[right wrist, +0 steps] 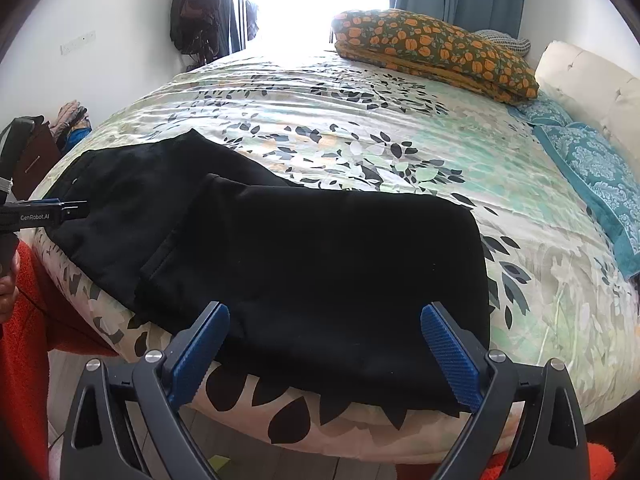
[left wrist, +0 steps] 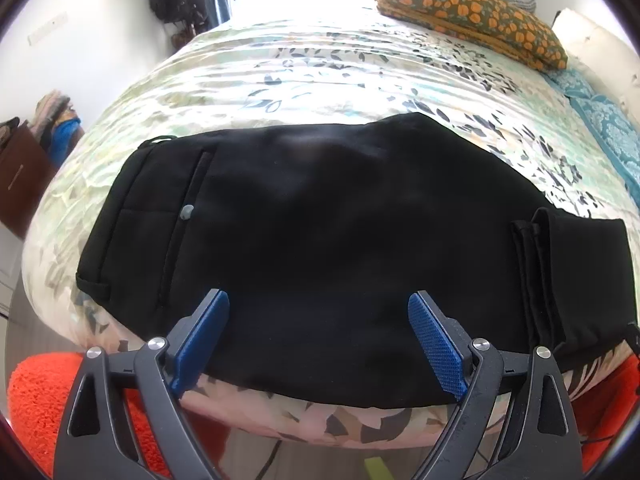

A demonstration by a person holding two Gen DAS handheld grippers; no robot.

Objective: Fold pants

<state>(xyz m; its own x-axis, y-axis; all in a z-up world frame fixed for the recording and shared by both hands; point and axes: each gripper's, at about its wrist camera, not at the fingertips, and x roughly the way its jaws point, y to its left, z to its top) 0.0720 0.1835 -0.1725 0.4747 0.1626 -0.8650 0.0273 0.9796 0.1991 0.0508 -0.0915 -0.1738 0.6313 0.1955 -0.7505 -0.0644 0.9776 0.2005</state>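
Note:
Black pants [left wrist: 320, 232] lie folded on the floral bedspread [left wrist: 280, 80] near the bed's front edge. The waistband and a back pocket with a grey button [left wrist: 186, 212] are at the left; the leg ends are folded back over at the right [right wrist: 320, 256]. My left gripper [left wrist: 318, 304] is open, its blue pads over the pants' near edge, holding nothing. My right gripper [right wrist: 325, 316] is open over the folded leg part, holding nothing. The left gripper also shows in the right wrist view [right wrist: 74, 208] at the far left, over the waist end.
A folded orange-flowered blanket [right wrist: 436, 52] and a teal pillow [right wrist: 596, 176] lie at the far right of the bed. An orange rug [left wrist: 36, 396] lies on the floor below the bed edge. A brown cabinet [left wrist: 20, 176] stands at the left.

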